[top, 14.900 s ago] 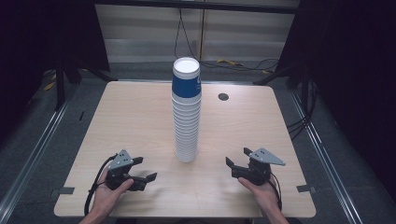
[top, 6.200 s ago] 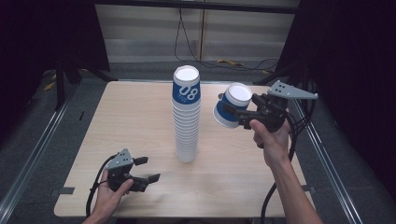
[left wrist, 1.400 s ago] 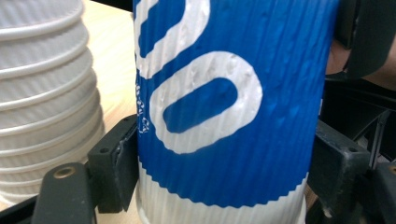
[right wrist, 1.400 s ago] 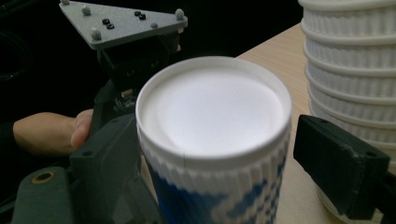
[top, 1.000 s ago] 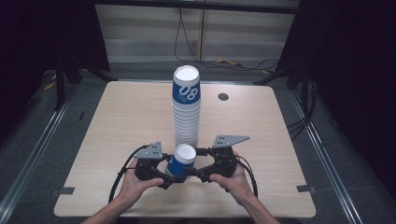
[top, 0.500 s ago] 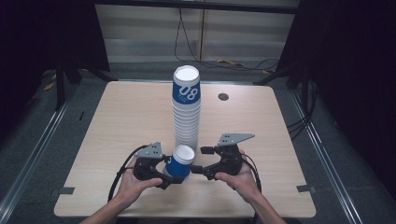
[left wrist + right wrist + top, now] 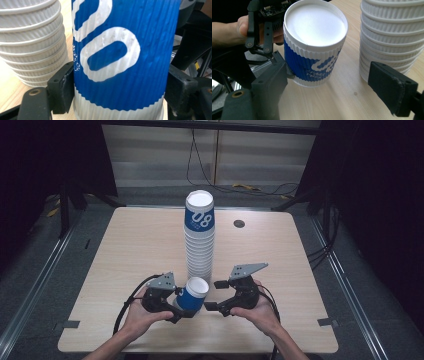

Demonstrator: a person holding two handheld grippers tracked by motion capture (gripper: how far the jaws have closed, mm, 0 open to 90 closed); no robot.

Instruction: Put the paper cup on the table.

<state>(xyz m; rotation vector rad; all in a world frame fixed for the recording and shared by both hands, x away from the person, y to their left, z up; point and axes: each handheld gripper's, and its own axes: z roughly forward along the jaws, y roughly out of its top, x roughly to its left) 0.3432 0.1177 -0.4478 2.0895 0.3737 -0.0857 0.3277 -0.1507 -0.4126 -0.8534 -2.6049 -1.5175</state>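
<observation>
A blue-and-white paper cup [image 7: 192, 295] sits mouth down near the table's front edge, leaning a little to the right. My left gripper [image 7: 186, 306] is shut on it, and in the left gripper view both pads press the cup's [image 7: 120, 55] ribbed blue wall. My right gripper [image 7: 215, 295] is just right of the cup, open. Its jaws have just been closing a little, and they touch nothing. In the right gripper view the cup [image 7: 315, 45] stands just beyond the jaw tips. A tall stack of the same cups [image 7: 200, 240] rises right behind.
The stack [image 7: 392, 37] stands close to my right gripper's far jaw. A small dark round disc [image 7: 239, 223] lies at the back right of the wooden table [image 7: 125, 250]. Cables trail from both grippers towards the front edge.
The cup leans slightly more to the right than a second ago. Both hands have stayed where they were.
</observation>
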